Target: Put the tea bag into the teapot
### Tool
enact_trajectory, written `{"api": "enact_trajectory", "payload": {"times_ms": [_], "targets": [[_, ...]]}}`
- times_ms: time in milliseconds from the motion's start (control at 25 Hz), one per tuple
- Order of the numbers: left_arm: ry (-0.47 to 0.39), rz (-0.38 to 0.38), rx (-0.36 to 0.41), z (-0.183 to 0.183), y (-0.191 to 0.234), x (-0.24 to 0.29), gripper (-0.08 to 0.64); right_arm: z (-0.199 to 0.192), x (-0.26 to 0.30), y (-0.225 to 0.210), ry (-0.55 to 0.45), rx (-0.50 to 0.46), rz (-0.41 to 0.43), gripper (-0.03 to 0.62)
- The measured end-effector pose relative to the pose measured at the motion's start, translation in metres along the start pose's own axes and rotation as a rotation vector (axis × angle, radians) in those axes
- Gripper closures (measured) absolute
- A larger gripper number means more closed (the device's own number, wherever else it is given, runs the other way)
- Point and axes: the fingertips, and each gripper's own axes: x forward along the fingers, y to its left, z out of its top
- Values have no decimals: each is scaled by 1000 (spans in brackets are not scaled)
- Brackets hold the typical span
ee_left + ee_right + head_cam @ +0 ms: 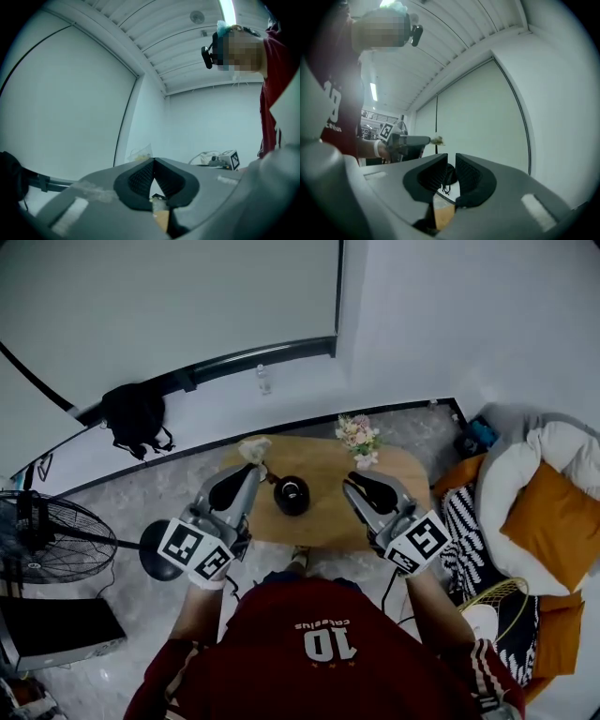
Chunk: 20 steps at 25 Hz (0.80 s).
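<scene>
A black teapot (291, 495) stands on the small oval wooden table (323, 523), between my two grippers. My left gripper (255, 469) hovers just left of the pot, shut on the pale tea bag (253, 448), which sticks up beyond its tips. In the left gripper view the jaws (153, 160) meet, with the tea bag (140, 153) showing past them. The right gripper view shows that left gripper (410, 139) with the tea bag (437, 139) at its tip. My right gripper (352, 482) is right of the pot; its jaws (451, 157) stand a narrow gap apart with nothing between them.
A small vase of flowers (359, 439) stands at the table's far right. A floor fan (47, 535) is at the left, a black bag (136, 413) by the wall, a bottle (263, 379) on the sill, and cushions (553, 512) at the right.
</scene>
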Motion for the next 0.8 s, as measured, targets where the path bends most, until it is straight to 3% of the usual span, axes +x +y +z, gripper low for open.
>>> {"api": "enact_trajectory", "payload": {"times_ms": [240,640,800], "targets": [[0,-8,57,10,-8,9,557,36,-8,14,-64,-30,28,600],[29,3,197,18,-12,13,557,36,1,27,-44,-50,20,600],[32,8,200,15,-8,14,557,36,-1,22,-47,-49,2,600]]}}
